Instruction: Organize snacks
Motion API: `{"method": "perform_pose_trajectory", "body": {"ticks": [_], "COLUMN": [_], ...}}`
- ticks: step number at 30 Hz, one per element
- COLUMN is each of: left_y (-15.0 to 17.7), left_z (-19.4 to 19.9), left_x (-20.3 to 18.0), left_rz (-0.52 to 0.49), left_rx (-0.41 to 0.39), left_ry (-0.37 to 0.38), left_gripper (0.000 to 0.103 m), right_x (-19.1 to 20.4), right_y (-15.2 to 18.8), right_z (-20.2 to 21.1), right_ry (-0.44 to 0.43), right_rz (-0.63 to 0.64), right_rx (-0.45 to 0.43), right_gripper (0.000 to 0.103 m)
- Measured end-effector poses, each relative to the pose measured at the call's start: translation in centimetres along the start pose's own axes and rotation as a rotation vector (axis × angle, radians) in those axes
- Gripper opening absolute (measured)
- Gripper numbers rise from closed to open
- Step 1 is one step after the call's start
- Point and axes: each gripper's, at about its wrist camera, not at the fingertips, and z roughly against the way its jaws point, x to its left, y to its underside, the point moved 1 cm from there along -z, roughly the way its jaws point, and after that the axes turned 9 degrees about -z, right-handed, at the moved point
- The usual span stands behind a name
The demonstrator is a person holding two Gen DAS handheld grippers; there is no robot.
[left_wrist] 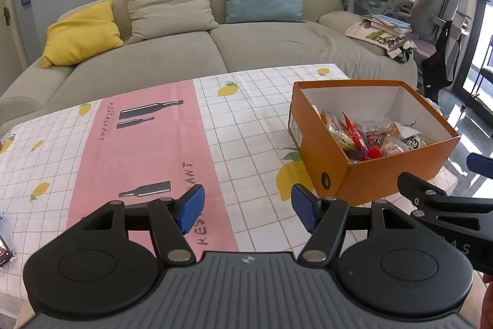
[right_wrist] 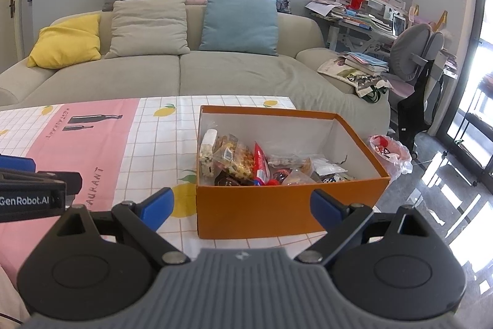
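Observation:
An orange cardboard box [left_wrist: 391, 178] [right_wrist: 277, 205] stands on the table's right side, holding several wrapped snacks [left_wrist: 360, 137] [right_wrist: 258, 162], among them a red packet [right_wrist: 260, 164]. My left gripper [left_wrist: 248, 210] hovers open over the tablecloth, left of the box, with nothing between its blue pads. My right gripper [right_wrist: 242, 210] is open too, its fingers spread in front of the box's near wall, holding nothing. Part of the right gripper shows at the right edge of the left wrist view, and the left gripper's side shows at the left edge of the right wrist view.
The table wears a white checked cloth with lemons and a pink strip [left_wrist: 144, 150]. A beige sofa [left_wrist: 215, 51] with cushions stands behind it. A plastic bag [right_wrist: 389, 156] lies on the floor right of the box. A cluttered desk and chair [right_wrist: 413, 51] stand at the right.

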Motion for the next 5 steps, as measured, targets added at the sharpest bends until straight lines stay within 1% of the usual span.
{"method": "perform_pose_trajectory", "body": {"ticks": [5], "left_y": [-0.02], "left_z": [0.12], "left_x": [0.01], "left_rz": [0.003], "left_rx": [-0.008], "left_ry": [0.003], "left_gripper": [0.077], "right_x": [-0.07], "right_y": [0.1], "right_z": [-0.09], "right_ry": [-0.005], "right_rz": [0.004], "right_rx": [0.004], "right_gripper": [0.093]}}
